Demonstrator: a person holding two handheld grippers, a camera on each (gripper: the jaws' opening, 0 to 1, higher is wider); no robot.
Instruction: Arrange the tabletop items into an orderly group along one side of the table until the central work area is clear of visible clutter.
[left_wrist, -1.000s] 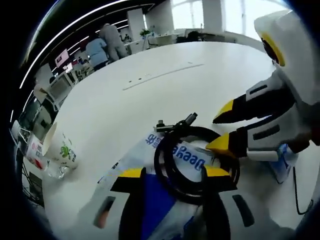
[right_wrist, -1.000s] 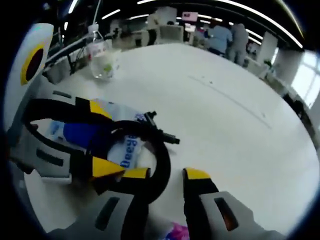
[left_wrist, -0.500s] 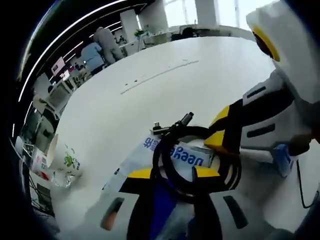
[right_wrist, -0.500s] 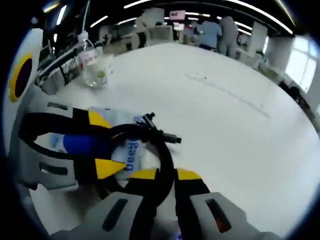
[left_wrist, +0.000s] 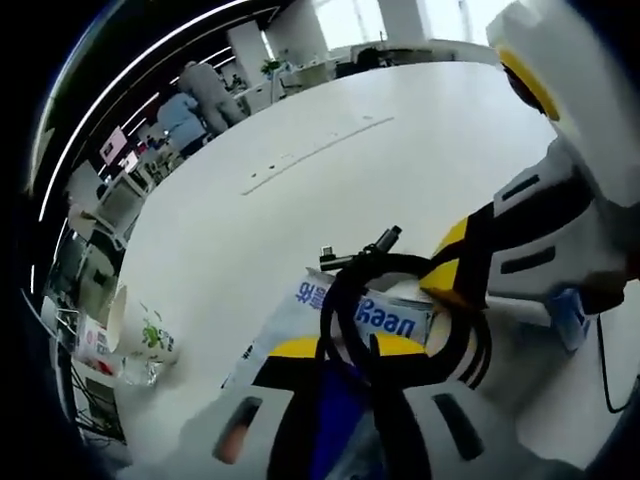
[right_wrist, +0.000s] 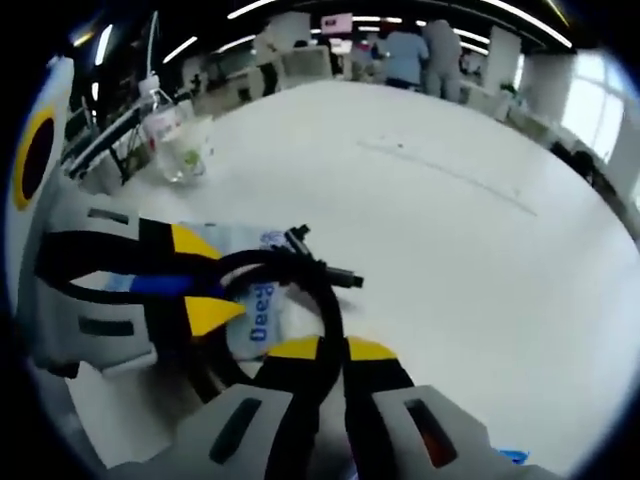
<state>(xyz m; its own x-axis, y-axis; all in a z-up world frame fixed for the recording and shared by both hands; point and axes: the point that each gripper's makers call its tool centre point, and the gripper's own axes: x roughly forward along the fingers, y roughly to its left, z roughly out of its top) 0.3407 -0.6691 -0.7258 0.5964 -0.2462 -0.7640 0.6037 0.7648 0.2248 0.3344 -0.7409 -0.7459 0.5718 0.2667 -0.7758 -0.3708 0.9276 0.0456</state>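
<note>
1. The coiled black cable (right_wrist: 300, 300) lies on a white packet with blue print (left_wrist: 375, 318), low and centre in both views, on the white surface (right_wrist: 470, 260). Its plug ends (right_wrist: 325, 268) stick out toward the frame's centre.

2. The right tongs (right_wrist: 333, 350) have their yellow tips drawn nearly together with the cable loop passing between them; I judge them shut on the cable. In the left gripper view they enter from the right (left_wrist: 455, 275).

3. The left tongs (left_wrist: 345, 350) sit at the bottom of their own view with tips close together over the near rim of the coil and the packet's edge. Whether they pinch the cable, the packet or nothing, I cannot tell. In the right gripper view they reach in from the left (right_wrist: 205, 285).

4. To do this step well: lift or drag the cable as one bundle, keeping the pinch across all loops so the coil does not unravel. If the left tongs pin the packet, it should stay put while the cable slides off.

5. Around: a plastic bottle with a green label (right_wrist: 178, 135) stands upper left in the right gripper view, and lower left in the left gripper view (left_wrist: 135, 335), near the surface's edge. Something small and blue (left_wrist: 568, 318) lies at the right of the left gripper view.

6. The middle of the surface looks bare. People stand far behind (right_wrist: 405, 55); nothing blocks a sideways move.
</note>
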